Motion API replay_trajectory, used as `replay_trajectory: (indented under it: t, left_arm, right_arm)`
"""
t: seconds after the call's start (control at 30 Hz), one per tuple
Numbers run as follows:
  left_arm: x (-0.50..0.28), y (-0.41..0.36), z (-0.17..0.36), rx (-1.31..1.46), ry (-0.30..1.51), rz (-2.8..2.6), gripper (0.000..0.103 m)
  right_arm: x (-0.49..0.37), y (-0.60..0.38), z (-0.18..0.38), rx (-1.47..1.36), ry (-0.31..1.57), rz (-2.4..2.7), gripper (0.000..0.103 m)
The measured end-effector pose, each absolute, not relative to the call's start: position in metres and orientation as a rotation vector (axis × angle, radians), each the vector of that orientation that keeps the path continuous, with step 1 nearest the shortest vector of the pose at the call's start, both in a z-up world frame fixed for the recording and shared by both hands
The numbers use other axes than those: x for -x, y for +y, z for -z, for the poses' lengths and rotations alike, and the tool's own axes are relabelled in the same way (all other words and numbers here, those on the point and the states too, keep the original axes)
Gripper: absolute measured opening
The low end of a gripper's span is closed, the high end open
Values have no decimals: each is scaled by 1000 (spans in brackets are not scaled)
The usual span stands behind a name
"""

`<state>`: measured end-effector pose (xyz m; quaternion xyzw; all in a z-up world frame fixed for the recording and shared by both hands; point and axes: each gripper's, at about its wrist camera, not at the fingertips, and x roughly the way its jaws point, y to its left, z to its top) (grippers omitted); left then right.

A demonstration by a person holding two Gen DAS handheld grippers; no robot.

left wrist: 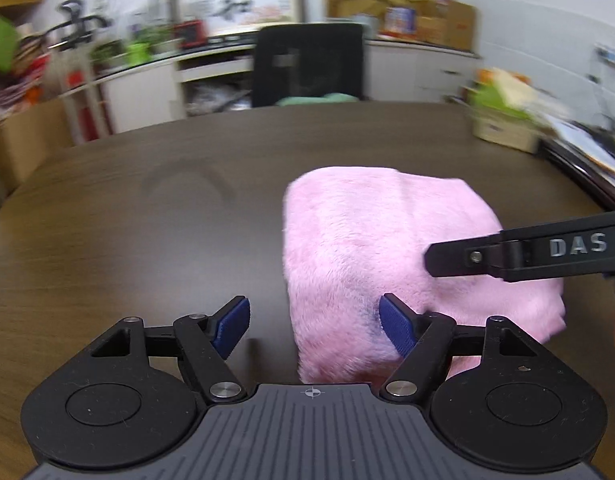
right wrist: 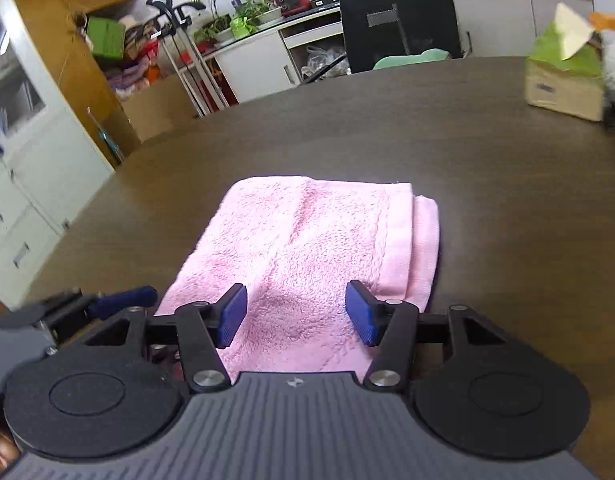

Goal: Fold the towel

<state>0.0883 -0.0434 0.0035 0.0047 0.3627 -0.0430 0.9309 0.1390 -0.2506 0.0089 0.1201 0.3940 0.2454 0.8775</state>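
Note:
A pink towel (left wrist: 387,248) lies folded into a small rectangle on the dark wooden table (left wrist: 147,220). In the left wrist view my left gripper (left wrist: 313,326) is open and empty, straddling the towel's near left edge. The right gripper's black arm (left wrist: 527,250) reaches over the towel from the right. In the right wrist view the towel (right wrist: 307,240) shows stacked layers along its right edge. My right gripper (right wrist: 295,316) is open and empty, just above the towel's near end. The left gripper's blue pad (right wrist: 127,298) shows at the left.
A cardboard box with green tissue (right wrist: 563,80) stands on the table at the far right. A black office chair (right wrist: 399,20) stands behind the table's far edge. White cabinets (right wrist: 23,200) and cluttered shelves lie beyond on the left.

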Motion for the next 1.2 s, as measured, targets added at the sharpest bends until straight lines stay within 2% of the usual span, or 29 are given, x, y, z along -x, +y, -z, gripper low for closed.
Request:
replay_trajectory:
  t: [0.17, 0.37, 0.47, 0.67, 0.87, 0.93, 1.07, 1.2]
  left_arm:
    - [-98, -9, -10, 139, 751, 83, 74]
    - [-85, 26, -24, 143, 685, 6, 73]
    - [-75, 35, -24, 130, 687, 16, 73]
    - [-66, 20, -24, 48, 661, 64, 74]
    - [-81, -10, -7, -164, 669, -41, 74]
    - [-85, -14, -2, -201, 678, -73, 74]
    - [-94, -6, 1, -162, 696, -107, 76]
    - [-86, 7, -1, -71, 701, -107, 75]
  right_arm:
    - [-167, -227, -4, -266, 784, -552, 63]
    - [-148, -239, -18, -341, 698, -608, 65]
    - [-122, -254, -26, -314, 641, -590, 73]
    - [-91, -260, -33, -230, 564, -557, 76]
    - [-92, -256, -30, -239, 582, -557, 77]
    - [-86, -258, -31, -200, 565, -507, 80]
    - [-69, -257, -26, -57, 520, -380, 83]
    - [-61, -257, -19, -42, 543, -340, 88]
